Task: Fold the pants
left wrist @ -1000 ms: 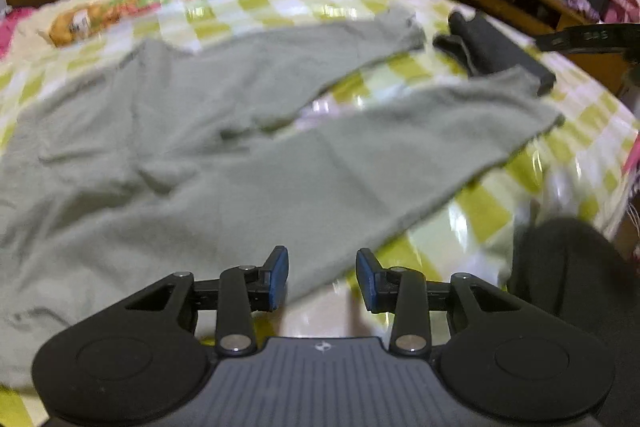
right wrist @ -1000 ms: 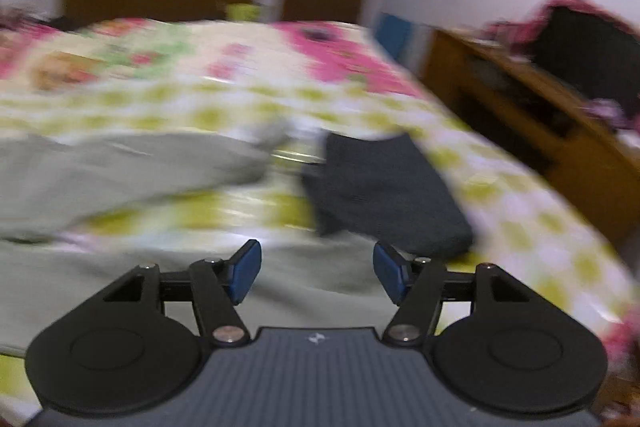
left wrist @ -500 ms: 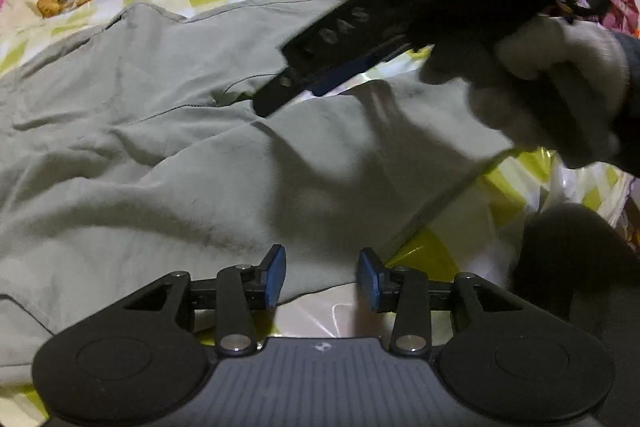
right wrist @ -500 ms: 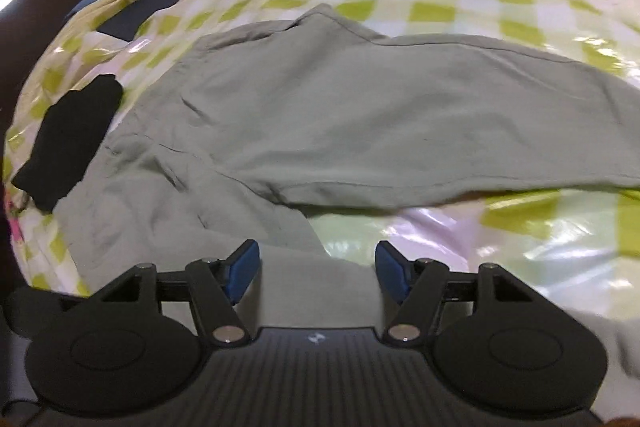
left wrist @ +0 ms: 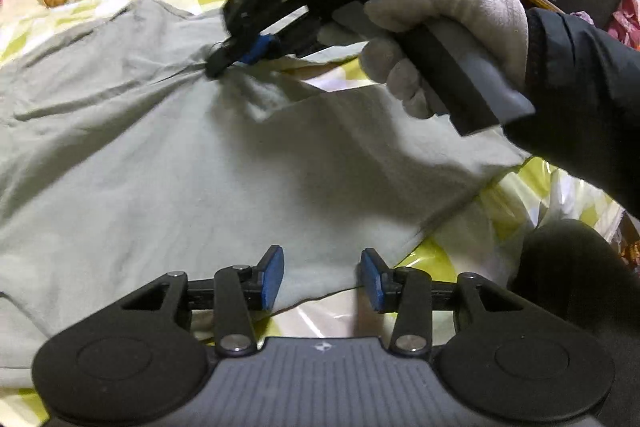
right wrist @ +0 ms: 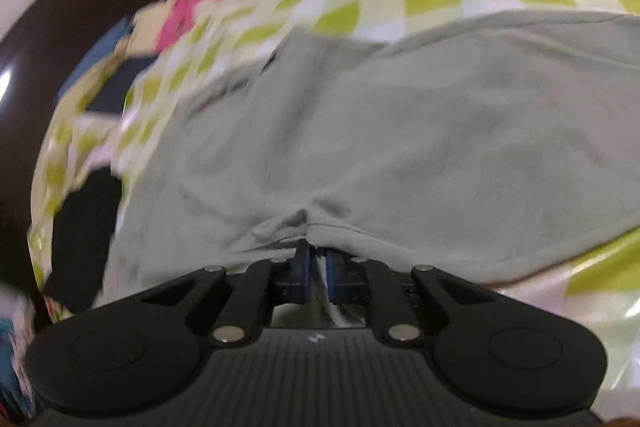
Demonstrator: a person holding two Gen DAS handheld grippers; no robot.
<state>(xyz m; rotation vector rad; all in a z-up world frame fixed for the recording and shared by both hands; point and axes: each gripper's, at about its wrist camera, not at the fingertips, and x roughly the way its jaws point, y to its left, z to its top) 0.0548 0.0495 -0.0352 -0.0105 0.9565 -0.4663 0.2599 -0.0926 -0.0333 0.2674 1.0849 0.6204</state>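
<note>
Bedding in a green-and-white check with pink flowers and a cartoon animal covered the bed [left wrist: 448,255], and the grey-green pants [left wrist: 200,155] lay spread across it, filling most of both wrist views.

At the left of the pants, the waist end ran out of the left wrist view, so its edge could not be seen. Just below the near hem of the pants, the left gripper [left wrist: 322,277] hovered with its blue pads apart and nothing between them; its jaws had just been opening a little. Above the middle of the pants, the right gripper [left wrist: 240,55] had just closed and pinched a small peak of cloth at the crotch seam, where the two legs part. In the right wrist view that same gripper [right wrist: 318,267] showed its pads nearly together with a fold of fabric bunched between them. To the right of the pants, a white-gloved hand [left wrist: 448,39] in a dark sleeve held that gripper's handle.

To do this step well, the pinch probably needed to hold both layers at the seam, and the left gripper would likely need a firm bite on the near hem, so the cloth lifted evenly without dragging.

Motion blur softened the right wrist view. Dark shapes [right wrist: 80,235] left of the pants there could not be identified. How many layers were pinched could not be told.
</note>
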